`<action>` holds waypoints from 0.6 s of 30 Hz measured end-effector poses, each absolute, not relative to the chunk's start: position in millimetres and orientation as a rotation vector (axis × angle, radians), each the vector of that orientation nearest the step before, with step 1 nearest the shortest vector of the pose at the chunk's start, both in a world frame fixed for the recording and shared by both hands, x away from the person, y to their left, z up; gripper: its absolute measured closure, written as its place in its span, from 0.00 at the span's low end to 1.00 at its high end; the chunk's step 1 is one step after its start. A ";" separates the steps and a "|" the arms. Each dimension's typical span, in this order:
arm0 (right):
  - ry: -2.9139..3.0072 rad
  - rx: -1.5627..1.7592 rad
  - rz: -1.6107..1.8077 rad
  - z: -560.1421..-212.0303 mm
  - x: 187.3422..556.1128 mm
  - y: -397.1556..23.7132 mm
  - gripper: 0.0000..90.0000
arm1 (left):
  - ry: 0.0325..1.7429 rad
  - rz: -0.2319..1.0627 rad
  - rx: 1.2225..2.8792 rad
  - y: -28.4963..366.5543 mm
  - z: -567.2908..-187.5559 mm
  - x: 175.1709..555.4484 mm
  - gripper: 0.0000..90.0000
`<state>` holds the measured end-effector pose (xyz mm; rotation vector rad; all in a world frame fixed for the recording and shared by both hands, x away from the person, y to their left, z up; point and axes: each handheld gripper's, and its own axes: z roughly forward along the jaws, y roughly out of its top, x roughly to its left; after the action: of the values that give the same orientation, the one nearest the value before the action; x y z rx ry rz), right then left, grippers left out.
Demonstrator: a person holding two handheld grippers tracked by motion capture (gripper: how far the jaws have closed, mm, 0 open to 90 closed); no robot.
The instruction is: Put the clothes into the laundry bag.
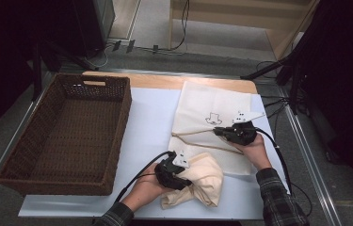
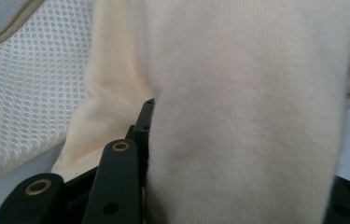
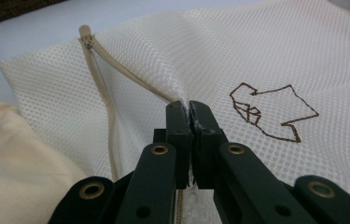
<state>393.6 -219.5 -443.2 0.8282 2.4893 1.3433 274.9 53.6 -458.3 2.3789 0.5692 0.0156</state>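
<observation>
Mesh bag [image 1: 212, 123]: white netting, flat on the table's right half; a brown outline drawing [image 3: 269, 110] and a beige zip [image 3: 99, 70] show clearly in the right gripper view.
Right gripper [image 3: 190, 110]: jaws pinched together on a raised fold of the mesh beside the zip — the fold's far side is hidden.
Cream garment [image 1: 204, 181]: soft fine-ribbed knit, bunched at the bag's near edge.
Left gripper [image 1: 176, 173]: clamped on the knit; the left gripper view shows one jaw, the other buried in fabric.
Wicker basket [image 1: 70, 134]: dark brown weave, rectangular, well left — its near corner is cut by shadow.
Table [image 1: 148, 127]: pale sheet over wood.
</observation>
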 end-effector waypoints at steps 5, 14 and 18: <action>2.453 0.833 1.385 -432.2 392.6 -223.7 0.98 | 0.570 0.016 2.379 53.5 -458.2 274.9 0.66; 2.409 0.818 1.434 -410.0 391.8 -227.5 0.98 | 0.571 0.016 2.379 53.4 -458.3 274.9 0.66; 2.383 0.810 1.463 -401.6 392.5 -228.5 0.98 | 0.573 0.018 2.378 53.2 -458.3 274.6 0.66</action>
<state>392.5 -228.5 -401.6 0.8100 2.3832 1.4632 274.6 53.2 -458.3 2.3781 0.5730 0.0177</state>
